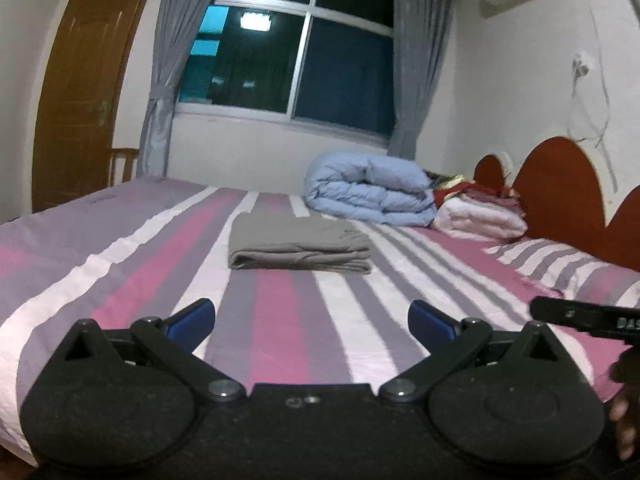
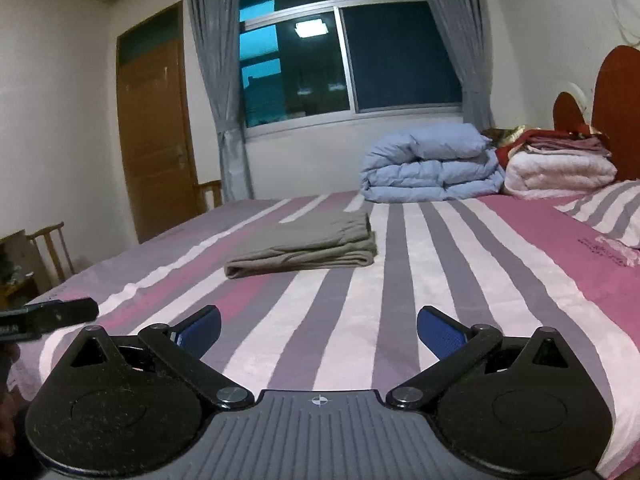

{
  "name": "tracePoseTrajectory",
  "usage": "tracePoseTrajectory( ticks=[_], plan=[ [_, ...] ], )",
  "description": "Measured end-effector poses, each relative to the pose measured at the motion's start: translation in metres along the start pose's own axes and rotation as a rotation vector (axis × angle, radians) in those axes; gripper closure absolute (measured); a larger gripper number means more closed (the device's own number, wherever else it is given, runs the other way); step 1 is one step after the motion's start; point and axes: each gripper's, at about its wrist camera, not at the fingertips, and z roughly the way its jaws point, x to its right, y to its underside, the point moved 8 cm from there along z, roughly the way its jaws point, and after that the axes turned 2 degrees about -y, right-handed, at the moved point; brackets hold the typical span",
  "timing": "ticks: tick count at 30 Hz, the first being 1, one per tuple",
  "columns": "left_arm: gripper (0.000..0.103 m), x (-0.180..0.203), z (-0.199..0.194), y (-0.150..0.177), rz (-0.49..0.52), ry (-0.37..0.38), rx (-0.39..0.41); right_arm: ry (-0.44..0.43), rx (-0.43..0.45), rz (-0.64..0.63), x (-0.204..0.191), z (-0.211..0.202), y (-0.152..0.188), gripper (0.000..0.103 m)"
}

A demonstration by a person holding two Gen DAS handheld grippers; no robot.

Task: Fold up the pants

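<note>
Both tools, left tool (image 1: 311, 316) and right tool (image 2: 319, 326), are hanging spread apart and empty; the folded grey pants (image 1: 298, 246) at twelve o'clock risk unfolding if snagged.

Ahead of me a striped pink, grey and white bed (image 1: 120, 280) fills the room; beyond it a dark window (image 1: 288, 52) between grey curtains (image 2: 216, 60), a wooden door (image 2: 154, 136), white walls (image 1: 520, 80).

We see bare striped bedspread (image 1: 304, 320) across the lower centre, open for passage. The folded pants (image 1: 300, 246) sit mid-frame; the blue duvet (image 1: 372, 188) and stacked blankets (image 1: 480, 216) block the upper right.
</note>
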Motion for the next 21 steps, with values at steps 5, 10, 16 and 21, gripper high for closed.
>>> tracePoseTrajectory(
  ticks=[5,10,16,21],
  plan=[
    [0.006,0.005,0.005,0.002,0.001,0.008,0.0,-0.02,-0.006,-0.058,-0.016,0.006,0.002,0.0],
    [0.007,0.001,0.015,0.006,-0.012,0.005,-0.028,-0.006,-0.008,-0.089,-0.021,0.015,0.005,0.0],
    [0.007,-0.002,0.013,0.007,-0.013,-0.017,-0.018,0.005,-0.003,-0.073,-0.016,0.017,0.005,0.0],
    [0.007,0.001,0.012,0.007,0.001,-0.009,-0.013,0.004,-0.001,-0.076,-0.015,0.018,0.004,0.0]
  ],
)
